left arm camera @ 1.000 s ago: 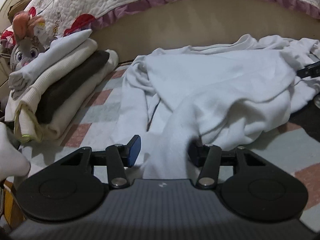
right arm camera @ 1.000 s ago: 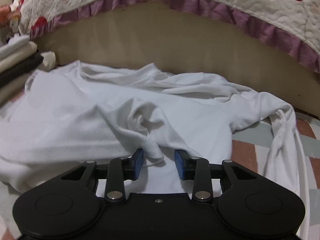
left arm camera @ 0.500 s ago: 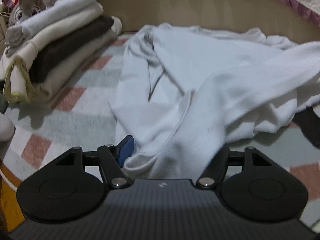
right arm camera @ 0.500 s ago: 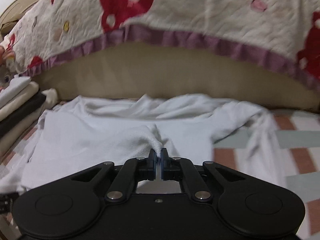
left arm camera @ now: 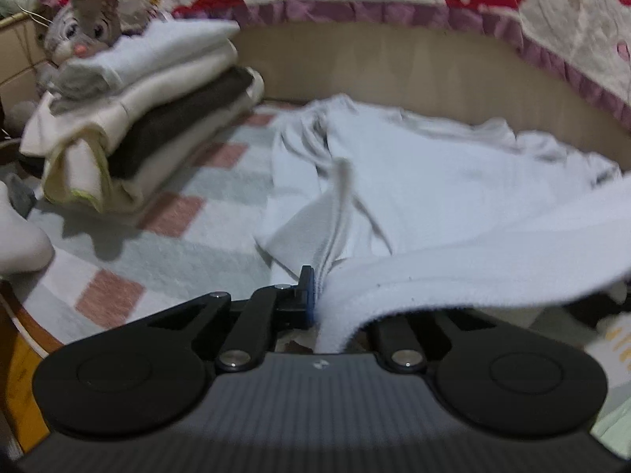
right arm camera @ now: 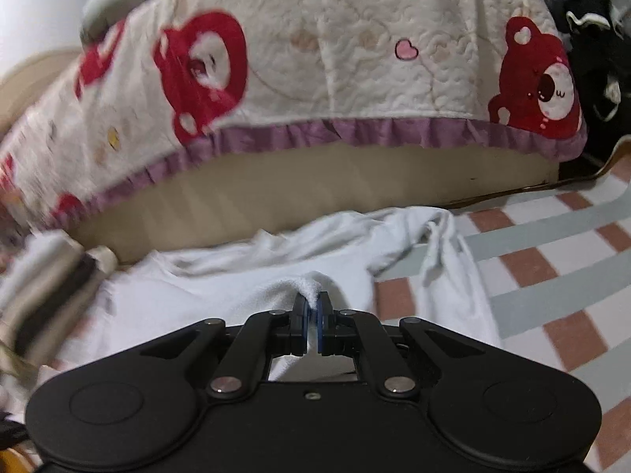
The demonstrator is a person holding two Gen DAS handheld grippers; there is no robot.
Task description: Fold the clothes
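My left gripper [left arm camera: 321, 295] has just closed on a hem of the white garment [left arm camera: 434, 197], though cloth hides the right finger, so the pinch looks likely rather than certain. My right gripper [right arm camera: 312, 325] is clamped on a raised fold of it. The rest lies crumpled on the checked blanket [left arm camera: 221, 185].

A white garment [left arm camera: 434, 181] is seen ahead of the black left gripper [left arm camera: 320, 295] with blue pads. To its left, white, cream and dark brown folded clothes [left arm camera: 150, 118] are stacked on a pink-and-grey checked mat [left arm camera: 173, 213]. Beyond, a cream quilt [right arm camera: 335, 59] is patterned with red bears and edged in purple.
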